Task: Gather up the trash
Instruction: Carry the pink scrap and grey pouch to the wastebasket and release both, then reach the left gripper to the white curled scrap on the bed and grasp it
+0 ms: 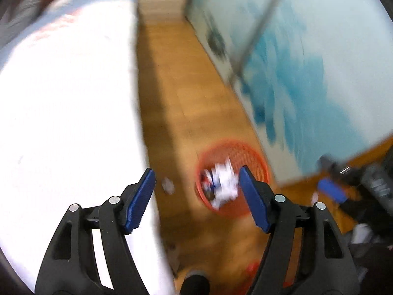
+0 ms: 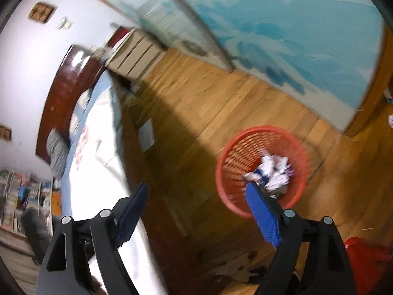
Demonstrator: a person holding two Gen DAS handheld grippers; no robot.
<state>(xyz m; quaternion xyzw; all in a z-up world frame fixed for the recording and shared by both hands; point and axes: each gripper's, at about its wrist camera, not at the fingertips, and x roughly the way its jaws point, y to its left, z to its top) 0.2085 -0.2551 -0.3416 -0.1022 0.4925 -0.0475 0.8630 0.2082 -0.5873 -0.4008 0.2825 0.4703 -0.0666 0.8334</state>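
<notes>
Left gripper (image 1: 196, 179) up high over the wooden floor (image 1: 172, 93), fingers (image 1: 141, 200) spread wide with nothing between them. Below and ahead, a red-orange mesh basket (image 1: 258, 162) standing on the floor, filled with crumpled white and blue trash (image 1: 222, 179), blurred by motion. One small white scrap (image 1: 168, 185) showing at the edge of the bed, left of the basket and apart from it; whether on the floor or in the air, impossible to tell through the blur. White-covered bed (image 1: 68, 113) filling the left side, pale wall panel with blue brush-like patterns (image 1: 294, 73) running along the right. Far right in the left wrist view, a blue pad of the right gripper (image 1: 331, 189), blurred. Over to the right wrist view: right gripper (image 2: 196, 194) likewise held wide open, fingers (image 2: 262, 218) parted and empty, the right one overlapping the near rim of the basket (image 2: 233, 152) in the picture. Crumpled paper trash (image 2: 272, 172) heaped inside the basket toward its right side. Floor planks (image 2: 208, 108) running diagonally, bed (image 2: 98, 147) at left with a dark wooden headboard (image 2: 63, 78) against a white wall. White drawer unit (image 2: 137, 59) beyond the bed, bookshelf (image 2: 22, 191) at the far left edge, something red (image 2: 366, 258) at the lower right corner.
</notes>
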